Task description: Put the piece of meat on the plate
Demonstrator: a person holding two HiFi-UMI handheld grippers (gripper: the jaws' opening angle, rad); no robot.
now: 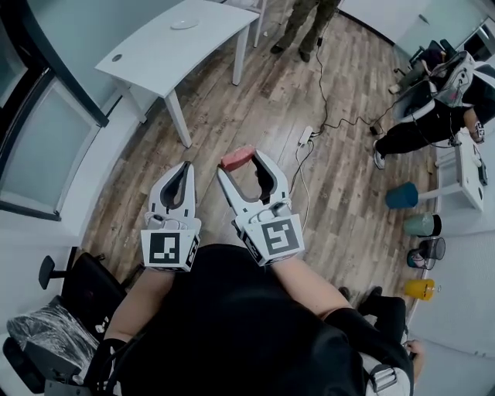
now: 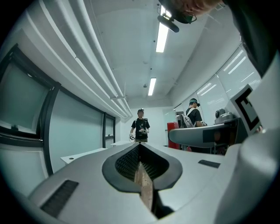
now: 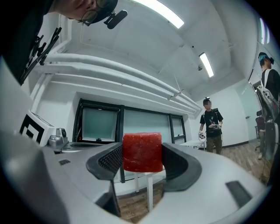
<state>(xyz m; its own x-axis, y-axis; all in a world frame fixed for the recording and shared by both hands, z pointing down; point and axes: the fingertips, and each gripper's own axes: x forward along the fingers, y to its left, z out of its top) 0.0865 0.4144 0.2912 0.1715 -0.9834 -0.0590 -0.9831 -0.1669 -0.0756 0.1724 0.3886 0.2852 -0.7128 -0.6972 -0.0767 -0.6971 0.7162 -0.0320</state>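
A red block of meat (image 1: 237, 157) is pinched at the tips of my right gripper (image 1: 241, 160), held in the air above the wooden floor. In the right gripper view the meat (image 3: 142, 152) fills the gap between the two dark pads, and the right gripper (image 3: 142, 158) is shut on it. My left gripper (image 1: 184, 168) hangs beside it to the left, shut and empty; the left gripper (image 2: 140, 151) shows its jaws meeting along a thin seam. A small white plate (image 1: 184, 24) lies on the white table (image 1: 155, 54) far ahead at upper left.
A person stands beyond the table (image 1: 305, 23) and another sits at the right (image 1: 433, 116). A power strip with cables (image 1: 306, 136) lies on the floor ahead. Coloured bins (image 1: 402, 196) stand at the right. A black chair (image 1: 73, 286) is at lower left.
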